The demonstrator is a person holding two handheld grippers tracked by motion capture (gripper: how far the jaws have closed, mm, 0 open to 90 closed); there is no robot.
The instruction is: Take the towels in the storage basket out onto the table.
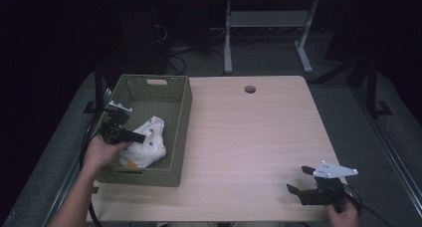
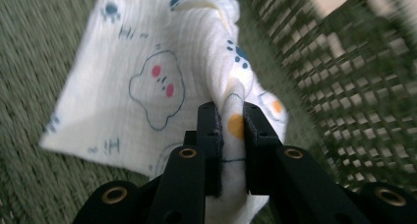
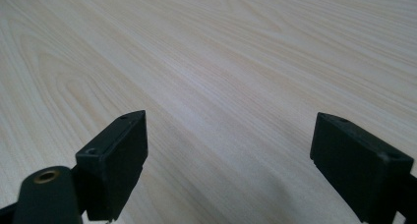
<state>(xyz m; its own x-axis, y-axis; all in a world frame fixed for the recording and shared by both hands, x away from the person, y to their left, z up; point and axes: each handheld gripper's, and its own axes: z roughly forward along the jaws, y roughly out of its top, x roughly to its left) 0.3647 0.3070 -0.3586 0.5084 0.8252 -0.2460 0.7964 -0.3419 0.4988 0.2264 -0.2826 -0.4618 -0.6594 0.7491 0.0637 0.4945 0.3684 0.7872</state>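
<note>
A white cloth [image 1: 148, 143] printed with small cartoon figures lies crumpled inside a green woven basket [image 1: 180, 122] at the table's left side. My left gripper [image 1: 135, 136] reaches into the basket from the left and is shut on a fold of the cloth [image 2: 147, 81], which is pinched between its two black pads. The cloth hangs partly lifted off the basket floor [image 2: 34, 47]. My right gripper [image 1: 300, 179] rests near the table's front right corner, open, with bare wood between its jaws [image 3: 228, 155].
The basket's mesh wall [image 2: 344, 101] stands close on the right of the left gripper. The wooden table [image 1: 249, 137] has a round cable hole [image 1: 250, 89] near its far edge. Desk legs and cables stand on the floor beyond.
</note>
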